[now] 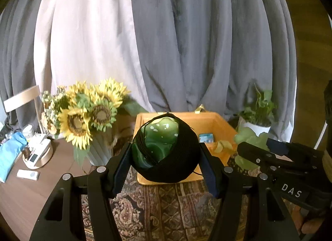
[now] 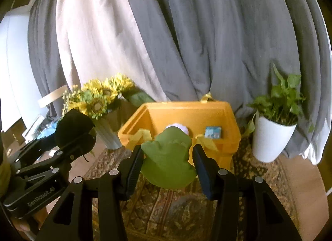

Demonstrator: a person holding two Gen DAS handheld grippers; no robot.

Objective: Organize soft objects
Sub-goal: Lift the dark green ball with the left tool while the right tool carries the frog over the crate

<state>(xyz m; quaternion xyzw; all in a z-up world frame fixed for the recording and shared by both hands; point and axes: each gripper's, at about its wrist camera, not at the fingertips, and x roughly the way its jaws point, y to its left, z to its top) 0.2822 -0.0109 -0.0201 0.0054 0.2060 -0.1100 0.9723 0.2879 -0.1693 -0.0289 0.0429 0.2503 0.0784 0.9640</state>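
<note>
gripping a glossy green squishy ball wrapped in black mesh fabric (image 1: pixel 165 149), the left gripper (image 1: pixel 166 158) presses its dark blue pads against both sides of it, holding it in the air in front of the square orange plastic bin (image 1: pixel 220 124). the right gripper (image 2: pixel 168 166) is clamped on a soft green frog-shaped plush (image 2: pixel 169 162), which hangs just before the same bin (image 2: pixel 186 112). inside the bin lie a small blue-and-white card box (image 2: pixel 213 132) and yellow ribbon (image 2: pixel 204 140). a white fluffy patch shows behind the plush; what it is cannot be told. the bin sits on a patterned paisley rug (image 1: pixel 161 209), between a ribbed vase of sunflowers (image 1: pixel 91 114) and a white pot with a leafy green plant (image 2: pixel 274 135). grey and pale curtains (image 1: pixel 186 43) hang behind.
</note>
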